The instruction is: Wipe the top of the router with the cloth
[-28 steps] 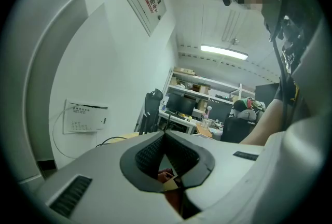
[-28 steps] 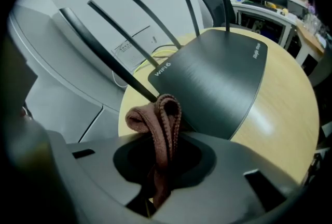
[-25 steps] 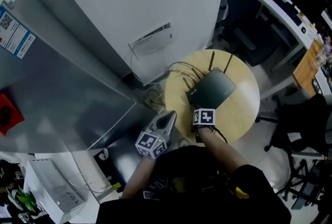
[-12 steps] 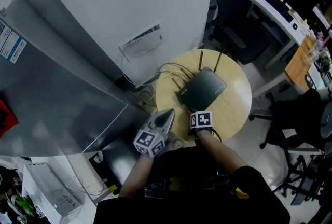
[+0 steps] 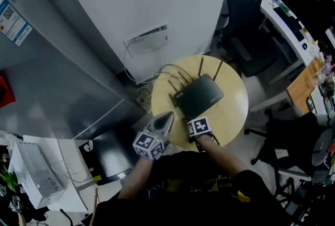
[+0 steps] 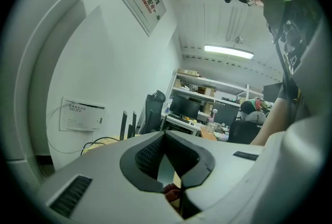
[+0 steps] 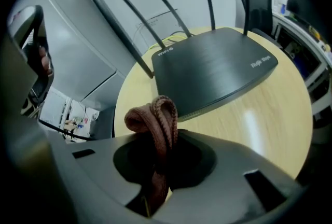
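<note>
Right gripper view: right tongs [image 7: 158,151], pinching the cloth [image 7: 154,115], should press it flat along the router [image 7: 212,70]; left tongs [image 6: 166,139] sit closed, empty.

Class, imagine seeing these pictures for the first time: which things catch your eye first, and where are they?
A black router with raised antennas sits on the round wooden table. At the table's near edge the right gripper pinches a bunched brown cloth, just short of the router. The left gripper is shut and empty, off the table's left side.
</note>
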{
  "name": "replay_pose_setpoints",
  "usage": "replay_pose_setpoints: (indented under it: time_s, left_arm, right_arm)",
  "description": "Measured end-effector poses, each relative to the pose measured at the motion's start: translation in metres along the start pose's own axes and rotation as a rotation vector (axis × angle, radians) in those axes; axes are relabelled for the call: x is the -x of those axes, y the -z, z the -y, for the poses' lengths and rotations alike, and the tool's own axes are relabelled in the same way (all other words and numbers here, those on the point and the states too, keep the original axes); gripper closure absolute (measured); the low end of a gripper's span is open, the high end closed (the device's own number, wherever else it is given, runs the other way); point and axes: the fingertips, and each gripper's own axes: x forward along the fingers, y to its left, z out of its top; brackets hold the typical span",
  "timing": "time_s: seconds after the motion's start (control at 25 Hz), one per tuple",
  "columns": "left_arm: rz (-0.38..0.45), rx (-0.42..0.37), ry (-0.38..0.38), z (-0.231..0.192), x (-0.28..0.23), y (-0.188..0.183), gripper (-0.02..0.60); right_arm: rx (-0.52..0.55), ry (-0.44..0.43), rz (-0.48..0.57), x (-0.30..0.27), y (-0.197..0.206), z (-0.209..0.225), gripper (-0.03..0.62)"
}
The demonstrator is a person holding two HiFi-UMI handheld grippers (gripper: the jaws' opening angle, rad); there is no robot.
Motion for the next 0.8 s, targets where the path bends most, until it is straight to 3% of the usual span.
replay_pose_setpoints:
  time_s: [0.16, 0.48, 0.6, 0.8]
  left_arm:
    - [0.018, 0.02, -0.058, 0.01, -0.007, 0.0, 0.584]
    - [0.035, 0.01, -0.122, 0.017, -0.012, 0.002, 0.584]
    - [0.058, -0.015, -0.149, 0.018, -0.015, -0.003, 0.584]
    - [0.074, -0.045, -0.167, 0.023, -0.026, -0.009, 0.584]
  right_arm:
    - [0.149, -0.002, -0.076, 0.002, 0.006, 0.014, 0.533]
    - [0.32, -0.017, -0.082, 0.008, 0.001, 0.025, 0.533]
    - [0.428, -0.013, -0.105, 0.008, 0.002, 0.034, 0.533]
    - [0.602, -0.056, -0.022, 0.015, -0.016, 0.028, 0.533]
